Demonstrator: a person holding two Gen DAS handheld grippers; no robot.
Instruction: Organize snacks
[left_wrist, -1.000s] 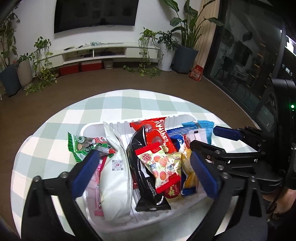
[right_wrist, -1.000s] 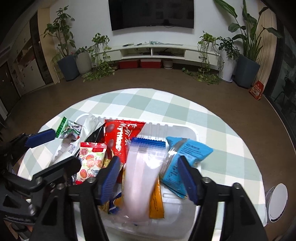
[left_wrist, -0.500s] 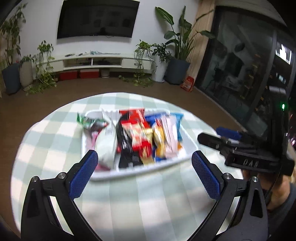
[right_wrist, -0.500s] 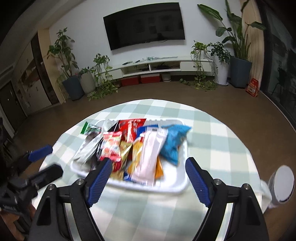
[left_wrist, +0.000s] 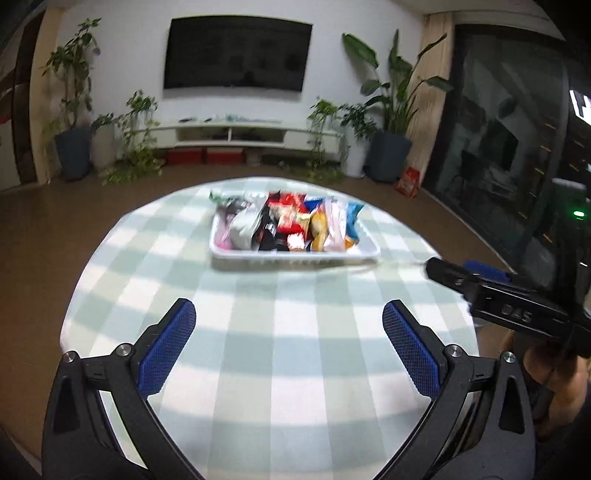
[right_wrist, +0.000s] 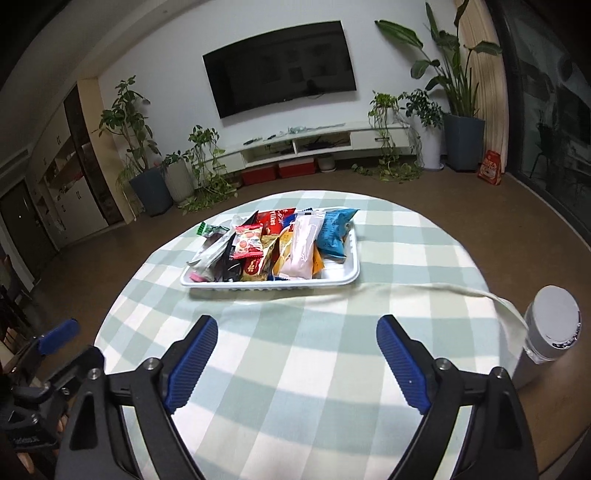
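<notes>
White plastic tray (right_wrist: 334, 281) packed with colourful snack packets (right_wrist: 280, 243) sits at the far middle of the round green-checked table (right_wrist: 295, 369). Left gripper (left_wrist: 288, 347) jaws wide apart, empty. Right gripper (right_wrist: 295, 360) jaws opening, nothing between them, both well short of the tray.
</notes>
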